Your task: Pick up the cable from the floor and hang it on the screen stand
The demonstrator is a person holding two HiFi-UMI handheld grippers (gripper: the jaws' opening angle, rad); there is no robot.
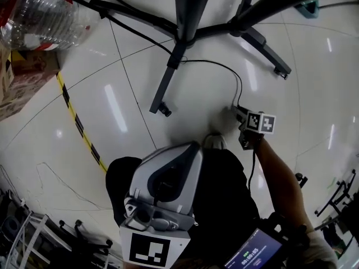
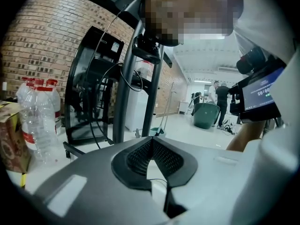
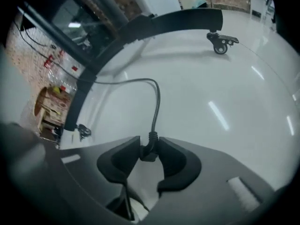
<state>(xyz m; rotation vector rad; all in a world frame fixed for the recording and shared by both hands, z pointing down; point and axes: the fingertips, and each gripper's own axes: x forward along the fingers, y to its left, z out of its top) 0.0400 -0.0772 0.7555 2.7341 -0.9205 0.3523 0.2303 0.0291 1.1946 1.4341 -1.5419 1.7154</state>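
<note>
A thin black cable [image 1: 223,65] runs across the white floor from the screen stand's base [image 1: 166,80] to my right gripper [image 1: 238,113]. In the right gripper view the cable [image 3: 157,95] curves down into the right gripper [image 3: 149,147], whose dark pads are shut on the cable's plug end just above the floor. My left gripper [image 1: 196,145] hangs low in front of the person, nothing in it. In its own view the left gripper [image 2: 151,141] has its tips touching, and the stand's upright post [image 2: 123,93] rises ahead of it.
The stand's black legs spread over the floor, one ending in a caster [image 3: 220,43]. Large water bottles [image 1: 40,14] and a cardboard box [image 1: 22,77] sit at the left beside yellow-black floor tape [image 1: 79,125]. A shoe [image 1: 215,142] stands near the right gripper. People stand far off [image 2: 220,95].
</note>
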